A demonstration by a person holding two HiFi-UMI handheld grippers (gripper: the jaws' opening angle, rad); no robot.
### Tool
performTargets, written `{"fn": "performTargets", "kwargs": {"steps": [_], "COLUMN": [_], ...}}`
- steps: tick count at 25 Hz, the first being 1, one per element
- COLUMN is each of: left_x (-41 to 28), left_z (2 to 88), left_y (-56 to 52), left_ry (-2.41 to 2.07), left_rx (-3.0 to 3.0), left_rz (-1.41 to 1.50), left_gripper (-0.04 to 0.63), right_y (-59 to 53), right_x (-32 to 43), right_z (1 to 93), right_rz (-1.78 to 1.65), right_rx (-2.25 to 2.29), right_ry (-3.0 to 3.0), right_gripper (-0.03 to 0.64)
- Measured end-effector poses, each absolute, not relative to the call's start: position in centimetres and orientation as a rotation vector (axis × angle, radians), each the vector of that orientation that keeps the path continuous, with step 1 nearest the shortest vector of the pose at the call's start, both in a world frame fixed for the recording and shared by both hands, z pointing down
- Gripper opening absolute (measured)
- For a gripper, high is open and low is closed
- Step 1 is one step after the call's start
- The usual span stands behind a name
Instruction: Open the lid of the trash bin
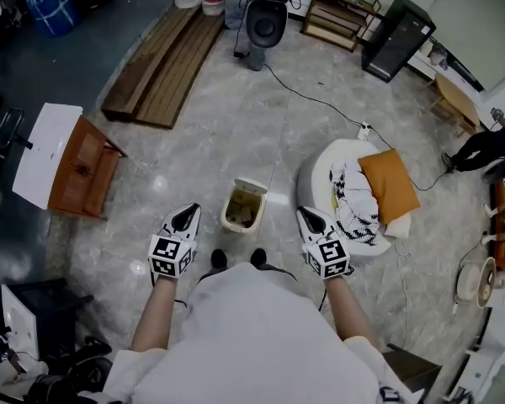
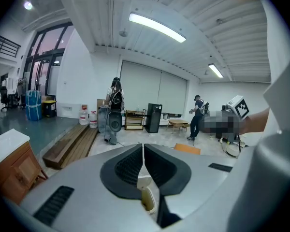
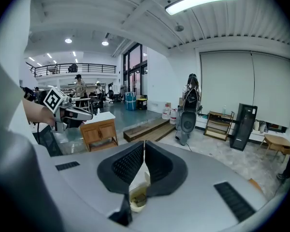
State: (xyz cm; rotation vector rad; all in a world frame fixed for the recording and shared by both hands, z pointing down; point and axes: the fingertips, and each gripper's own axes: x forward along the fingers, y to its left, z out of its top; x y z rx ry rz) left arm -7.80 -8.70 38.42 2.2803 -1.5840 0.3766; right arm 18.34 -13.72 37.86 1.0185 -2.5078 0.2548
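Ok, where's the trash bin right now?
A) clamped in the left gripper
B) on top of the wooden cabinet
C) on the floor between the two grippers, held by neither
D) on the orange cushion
C: the head view shows the trash bin standing on the floor, with the left gripper and right gripper on either side, both shut on nothing.

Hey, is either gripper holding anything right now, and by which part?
Nothing is held. The left gripper and the right gripper both have their jaws closed together on nothing, each off to a side of the trash bin, not touching it.

Marbled grey floor (image 1: 236, 133) with wooden planks (image 1: 162, 67), a brown cabinet (image 1: 82, 169), strip light (image 2: 157, 27) overhead.
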Motion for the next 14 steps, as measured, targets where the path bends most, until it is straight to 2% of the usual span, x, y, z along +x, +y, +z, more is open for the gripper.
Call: {"fn": "performTargets", "kwargs": {"steps": [14], "left_x": [-7.78], "left_z": [38.53], "left_y": [-9.21], "left_ry": [-1.59], "left_rx": [2.268], "left_rz": [0.382], "left_gripper": [0.02], "right_y": [-14.5], "right_x": [17.94], "right_z": [37.62], "right_rz": [0.204], "right_rx": [0.999], "right_ry": [-2.503], "right_gripper": [0.035]}}
